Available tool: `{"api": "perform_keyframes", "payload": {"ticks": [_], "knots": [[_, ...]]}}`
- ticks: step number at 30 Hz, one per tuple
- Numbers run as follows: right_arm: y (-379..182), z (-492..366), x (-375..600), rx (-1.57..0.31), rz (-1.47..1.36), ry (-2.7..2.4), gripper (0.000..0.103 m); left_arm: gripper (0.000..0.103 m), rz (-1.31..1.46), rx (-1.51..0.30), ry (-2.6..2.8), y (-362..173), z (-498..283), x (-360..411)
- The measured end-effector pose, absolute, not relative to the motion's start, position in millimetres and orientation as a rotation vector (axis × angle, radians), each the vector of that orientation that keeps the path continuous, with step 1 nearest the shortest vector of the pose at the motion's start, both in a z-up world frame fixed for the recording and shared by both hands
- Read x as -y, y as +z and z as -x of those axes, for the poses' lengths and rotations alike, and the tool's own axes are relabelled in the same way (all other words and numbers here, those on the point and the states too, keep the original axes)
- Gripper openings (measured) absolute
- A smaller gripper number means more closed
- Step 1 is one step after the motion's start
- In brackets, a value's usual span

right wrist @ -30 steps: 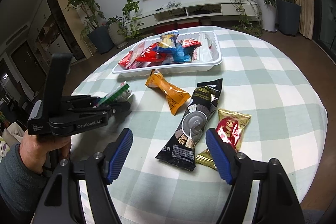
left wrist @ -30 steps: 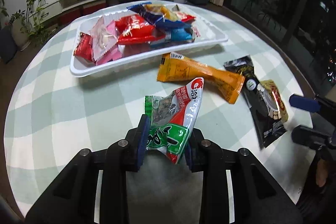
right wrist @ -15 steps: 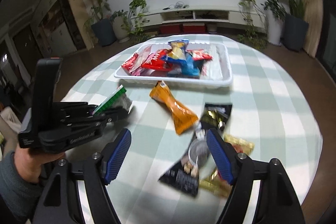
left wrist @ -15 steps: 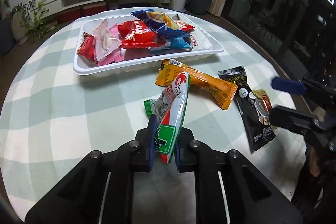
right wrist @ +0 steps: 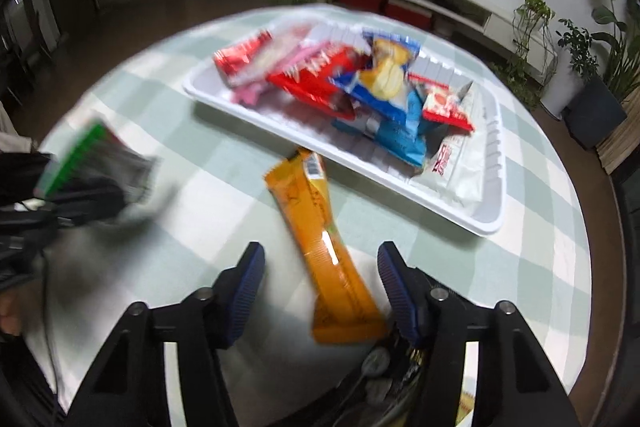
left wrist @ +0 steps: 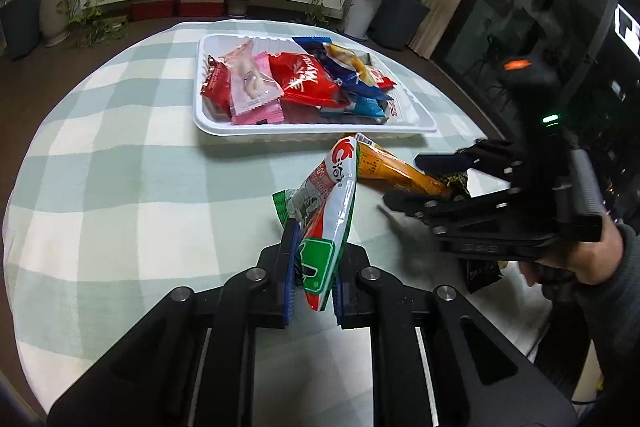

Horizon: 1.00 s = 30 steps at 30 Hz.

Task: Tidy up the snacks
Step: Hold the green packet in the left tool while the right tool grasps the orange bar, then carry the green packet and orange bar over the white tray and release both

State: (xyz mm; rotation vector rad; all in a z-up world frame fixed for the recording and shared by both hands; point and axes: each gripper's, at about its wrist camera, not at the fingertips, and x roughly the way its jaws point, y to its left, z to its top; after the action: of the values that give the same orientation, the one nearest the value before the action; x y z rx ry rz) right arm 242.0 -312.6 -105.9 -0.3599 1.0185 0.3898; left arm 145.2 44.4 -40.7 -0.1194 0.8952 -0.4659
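My round table (left wrist: 120,163) w/ the green-and-white check cloth is the biggest thing here. On its far side sits the white tray (left wrist: 320,129), full of snacks: red packs, a pink pack (left wrist: 256,91), blue packs and more, all piled up.

Next is the orange snack bag (right wrist: 326,247). It lies flat on the cloth just in front of the tray, long end pointing at my right gripper (right wrist: 320,259). That gripper hangs over the near end of the bag, fingers spread wide, one on each side, not touching it afaict. Right cam pic is blurry, so can't be sure.

Under my right tool there's a dark snack bag (left wrist: 482,273), mostly hidden.

My left gripper (left wrist: 314,263) is pinched tight on the green, red & white snack bag (left wrist: 328,211). The bag sticks up from the fingers, tilted toward the tray, off the cloth. It is near the orange bag, to its left.
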Motion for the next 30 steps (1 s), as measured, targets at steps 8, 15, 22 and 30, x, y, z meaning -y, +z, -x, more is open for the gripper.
{"api": "perform_keyframes", "payload": {"ticks": [8,15,22,30], "knots": [[-110.7,-245.3,311.1,-1.066,0.326,0.423,0.018,0.012,0.154,-0.902,-0.486,-37.6,-147.7,-48.8],[-91.4,-225.9,318.6,-1.033,0.148,0.474,0.016,0.012,0.194,-0.894,-0.510,-28.4,-147.4,-52.1],[-44.6,-215.5,349.9,-0.952,-0.105,0.556,0.016,0.012,0.215,-0.865,-0.552,-3.1,-161.5,-53.2],[5.6,-250.2,397.0,-0.844,-0.241,0.476,0.016,0.012,0.189,-0.814,-0.547,37.9,-207.6,-57.2]]}}
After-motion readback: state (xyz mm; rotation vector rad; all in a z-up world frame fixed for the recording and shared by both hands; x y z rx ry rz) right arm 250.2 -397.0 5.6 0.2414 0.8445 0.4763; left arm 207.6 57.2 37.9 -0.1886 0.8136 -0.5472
